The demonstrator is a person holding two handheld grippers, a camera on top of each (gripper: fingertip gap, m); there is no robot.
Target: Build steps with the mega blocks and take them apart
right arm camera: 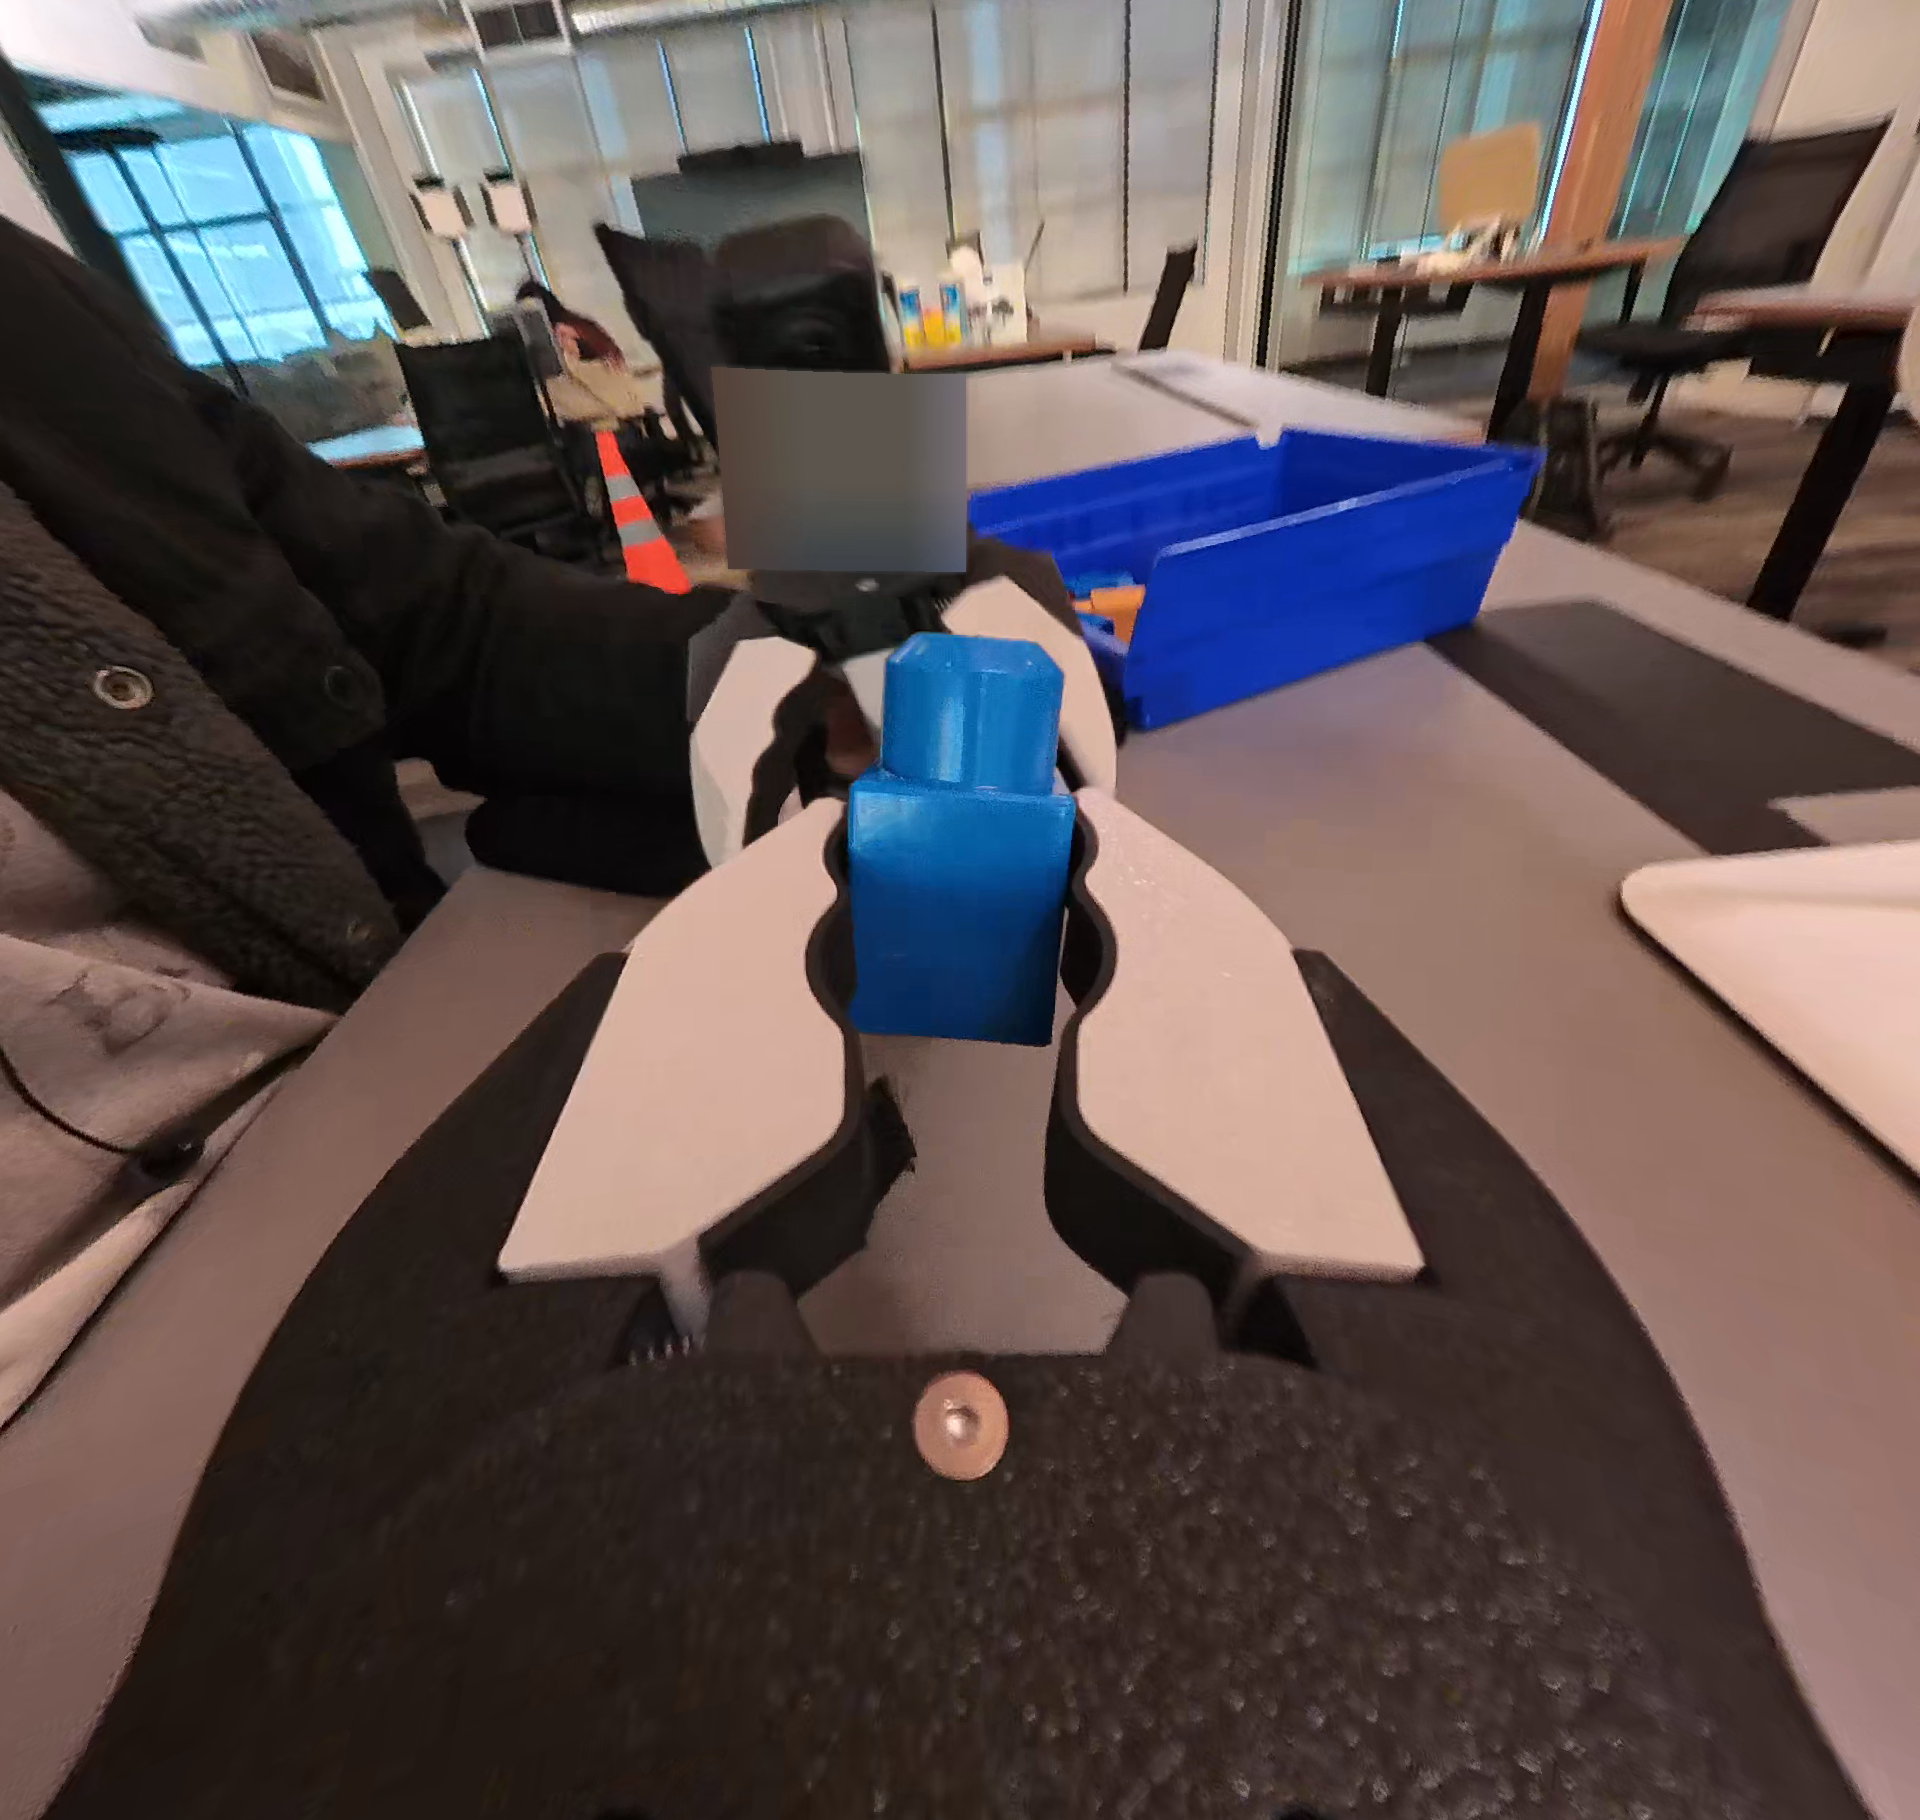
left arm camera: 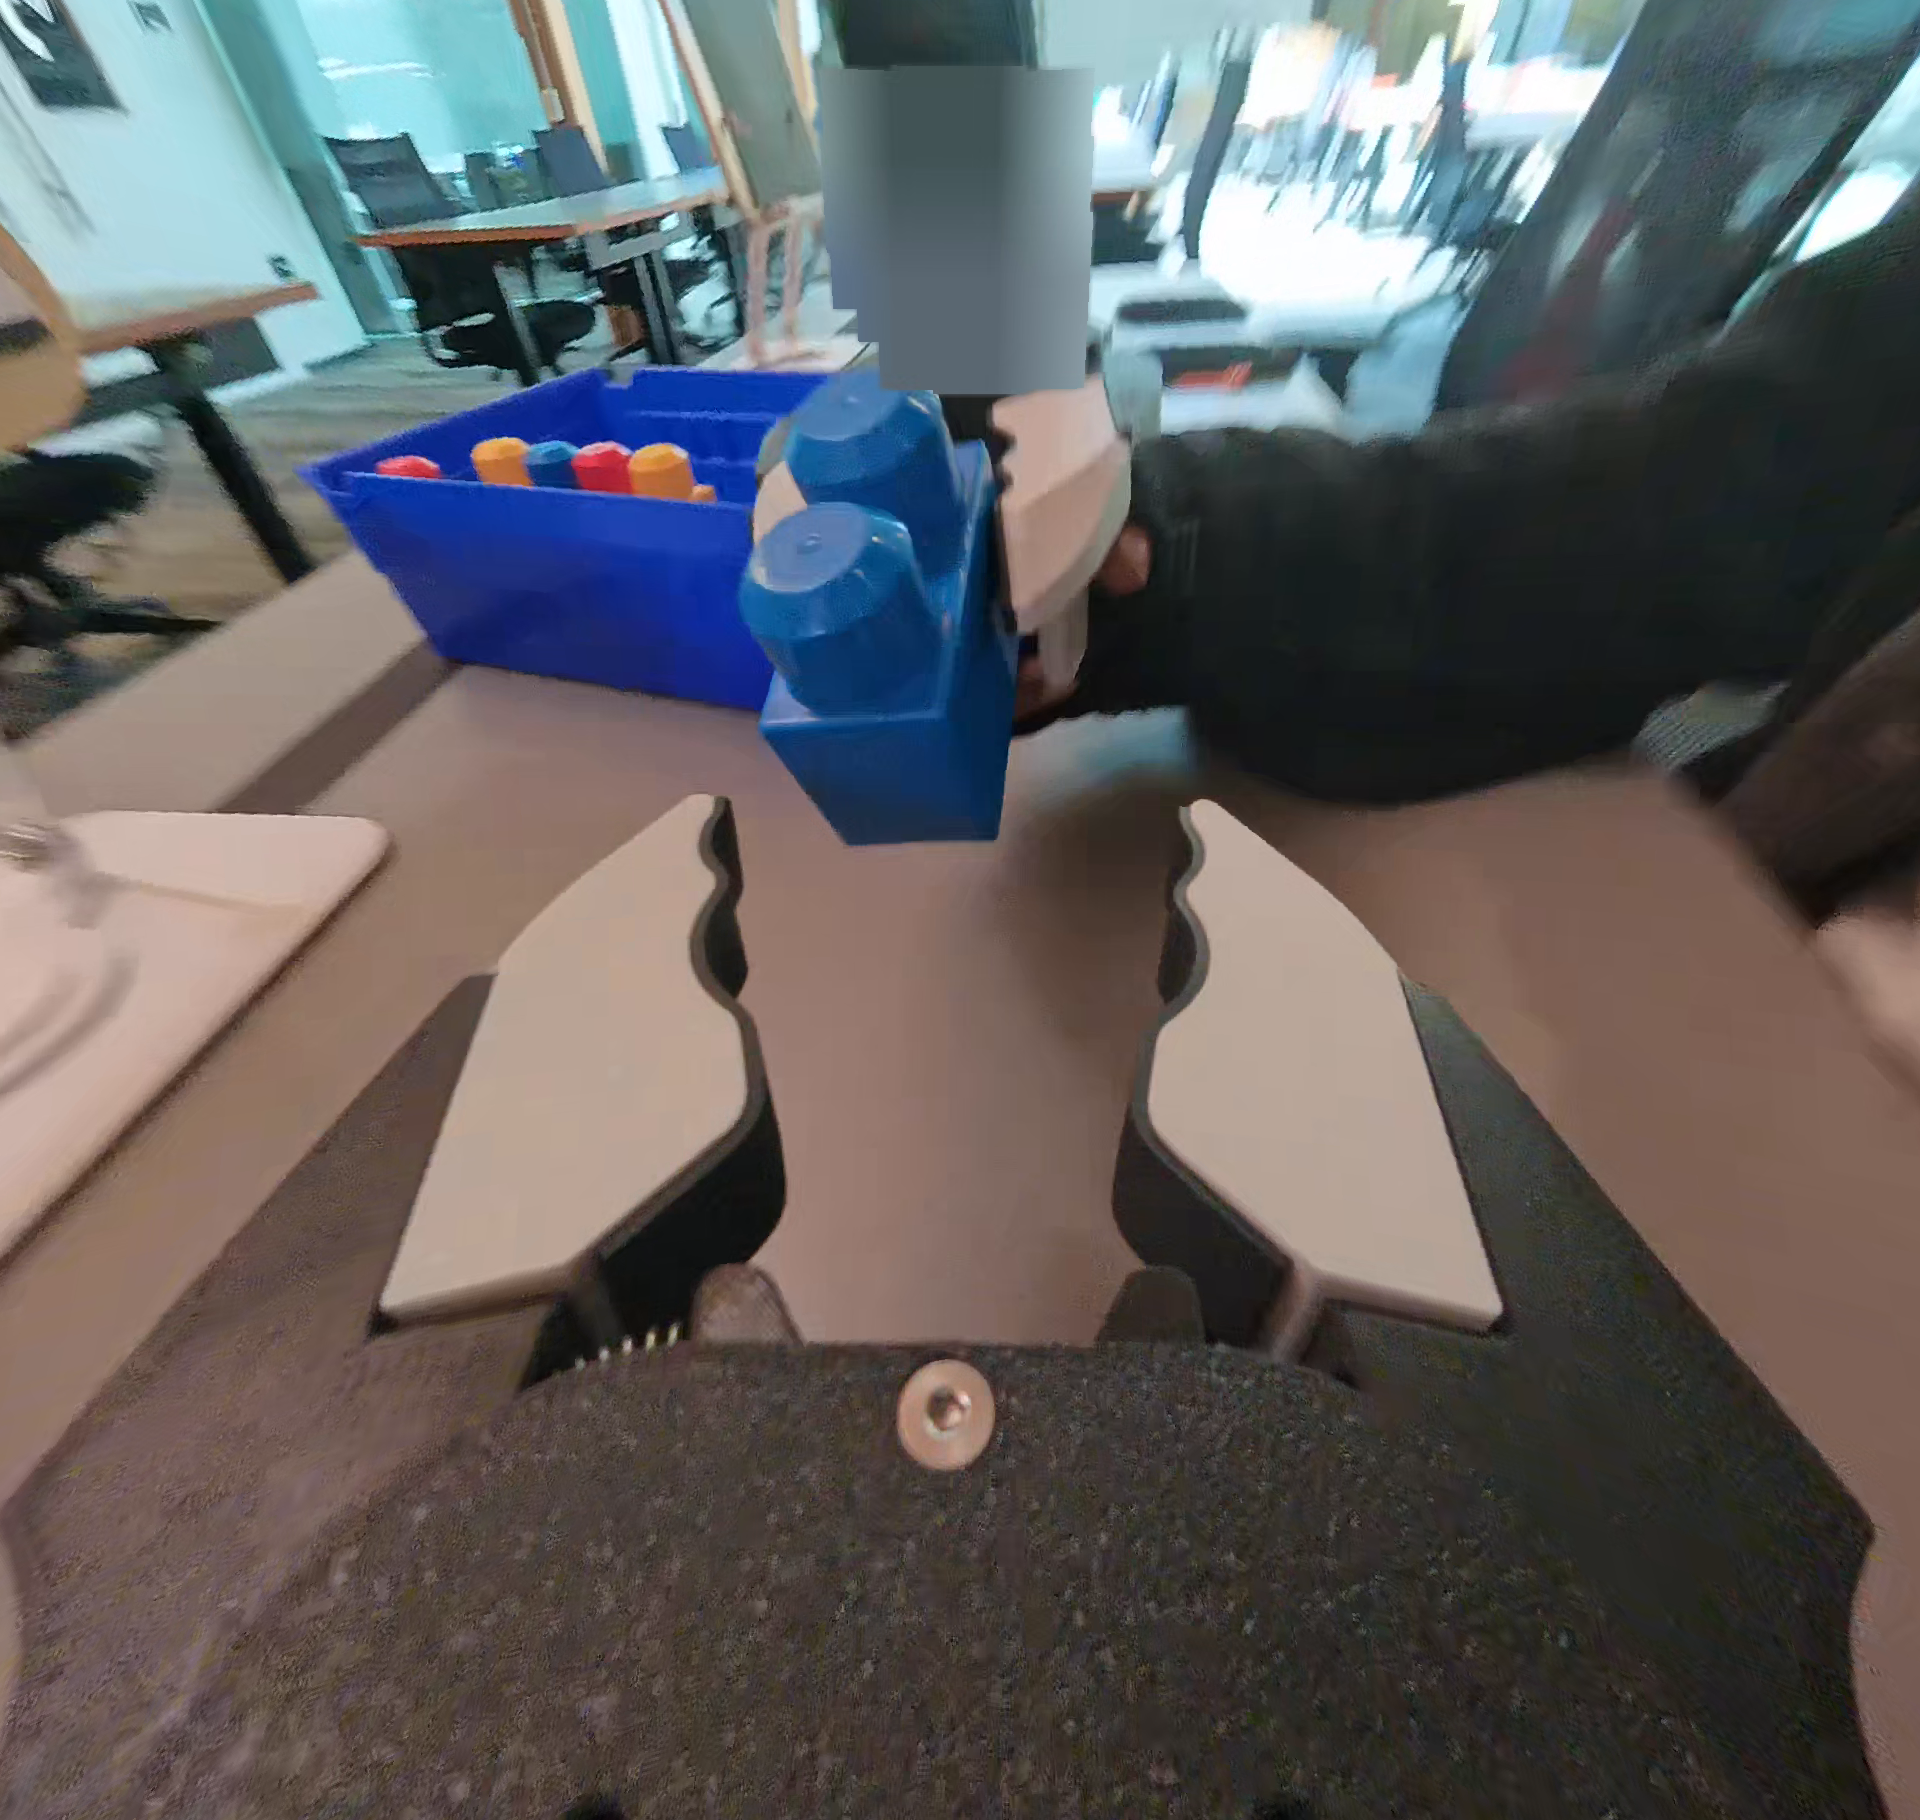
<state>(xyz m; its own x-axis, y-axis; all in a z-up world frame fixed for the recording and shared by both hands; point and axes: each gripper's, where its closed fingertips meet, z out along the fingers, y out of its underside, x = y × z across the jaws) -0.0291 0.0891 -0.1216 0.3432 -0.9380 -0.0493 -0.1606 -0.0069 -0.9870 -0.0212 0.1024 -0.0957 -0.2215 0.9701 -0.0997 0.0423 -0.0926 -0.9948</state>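
My right gripper [right arm camera: 961, 814] is shut on a blue two-stud mega block [right arm camera: 956, 908] and holds it above the grey table. In the left wrist view that block [left arm camera: 894, 627] hangs just beyond my fingertips, its studs turned toward the camera, with the right gripper [left arm camera: 1049, 544] behind it. My left gripper [left arm camera: 956, 806] is open and empty, low over the table, facing the block. It also shows in the right wrist view [right arm camera: 894, 690], open behind the block. A blue bin [left arm camera: 582, 575] holds several red, orange and blue blocks [left arm camera: 582, 466].
The blue bin [right arm camera: 1320, 565] stands on the table behind the grippers. A white board [left arm camera: 187, 897] lies flat on the table, also in the right wrist view [right arm camera: 1787, 960]. A person's dark sleeve [left arm camera: 1455, 575] reaches in. Office desks and chairs stand beyond. My left and right fingertips are right by each other.
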